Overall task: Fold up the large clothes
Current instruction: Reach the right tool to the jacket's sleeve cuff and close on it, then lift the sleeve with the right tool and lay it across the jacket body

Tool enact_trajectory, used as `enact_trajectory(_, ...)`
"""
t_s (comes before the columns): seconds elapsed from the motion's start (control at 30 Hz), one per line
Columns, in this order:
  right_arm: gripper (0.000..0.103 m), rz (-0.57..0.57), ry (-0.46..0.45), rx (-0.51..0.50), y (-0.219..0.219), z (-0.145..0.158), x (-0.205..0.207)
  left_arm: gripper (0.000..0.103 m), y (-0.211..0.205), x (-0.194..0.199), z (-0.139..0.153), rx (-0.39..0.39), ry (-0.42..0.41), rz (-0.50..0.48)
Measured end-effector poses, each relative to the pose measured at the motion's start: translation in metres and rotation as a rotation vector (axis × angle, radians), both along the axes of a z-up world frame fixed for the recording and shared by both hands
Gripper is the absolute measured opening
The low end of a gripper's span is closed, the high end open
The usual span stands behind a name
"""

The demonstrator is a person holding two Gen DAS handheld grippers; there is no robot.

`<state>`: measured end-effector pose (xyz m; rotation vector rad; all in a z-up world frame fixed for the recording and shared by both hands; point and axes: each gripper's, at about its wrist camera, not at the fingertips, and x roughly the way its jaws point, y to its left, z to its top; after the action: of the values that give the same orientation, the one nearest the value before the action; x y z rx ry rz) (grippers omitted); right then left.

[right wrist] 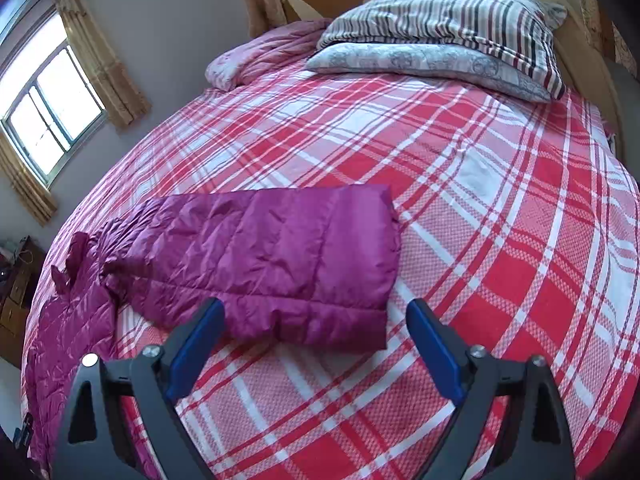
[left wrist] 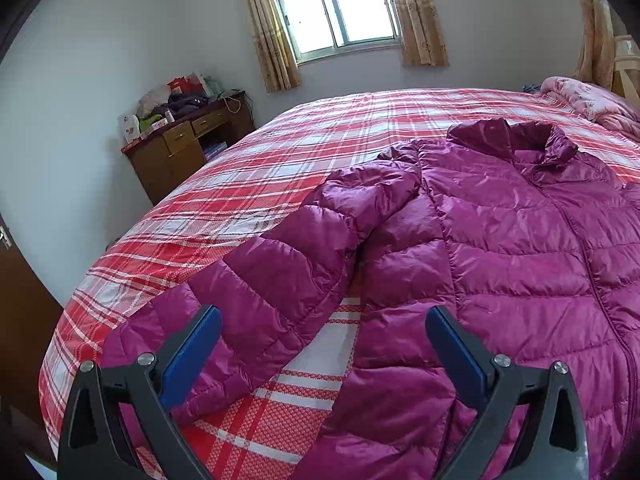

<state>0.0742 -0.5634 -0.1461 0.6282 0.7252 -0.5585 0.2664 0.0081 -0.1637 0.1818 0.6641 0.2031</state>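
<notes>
The magenta puffer jacket (left wrist: 500, 240) is lying spread front-up on the plaid bed (left wrist: 280, 168). The left tool (left wrist: 323, 322) is hovering wide open over one sleeve (left wrist: 256, 292), holding nothing; the right tool (right wrist: 316, 314) is gaping empty above the other sleeve (right wrist: 280, 256).

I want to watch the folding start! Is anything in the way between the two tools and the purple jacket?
Nothing visible is. The left tool is open right over the jacket's near sleeve. The right tool is open just short of the other sleeve, with only bare plaid bedspread between.
</notes>
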Motion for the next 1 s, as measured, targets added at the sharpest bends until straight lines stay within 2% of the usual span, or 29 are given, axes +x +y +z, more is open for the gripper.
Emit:
enact_trajectory(0.03,0.082,0.000,0.004,0.022,-0.005,-0.003,0.003,0.102,0.001,0.004,-0.003,-0.006,0.014,0.000)
enact_trajectory(0.1,0.058,0.027,0.005,0.072,-0.009,-0.010,0.008,0.102,0.001,0.007,-0.008,-0.019,0.027,0.003)
enact_trajectory(0.13,0.051,0.039,0.012,0.095,-0.010,-0.014,0.011,0.102,0.001,0.007,-0.010,-0.022,0.030,0.004)
enact_trajectory(0.2,0.025,0.033,-0.013,0.100,-0.012,-0.016,0.007,0.102,0.002,0.006,-0.013,-0.025,0.038,0.000)
enact_trajectory(0.23,0.021,0.042,-0.027,0.111,-0.013,-0.016,0.005,0.102,0.003,0.006,-0.013,-0.029,0.042,-0.002)
enact_trajectory(0.47,0.015,-0.022,-0.010,0.006,-0.013,-0.001,-0.013,0.102,0.021,0.003,-0.007,-0.071,0.040,-0.001)
enact_trajectory(0.63,0.015,-0.016,-0.018,-0.130,0.003,0.032,-0.007,0.102,0.035,0.001,0.001,-0.093,0.024,-0.009)
enact_trajectory(0.83,0.015,0.078,-0.084,-0.332,0.048,0.085,0.018,0.102,0.049,0.005,0.007,-0.101,0.000,0.011)
enact_trajectory(1.0,0.015,0.197,-0.122,-0.450,0.096,0.111,0.044,0.102,0.063,0.008,0.008,-0.112,-0.003,0.040)
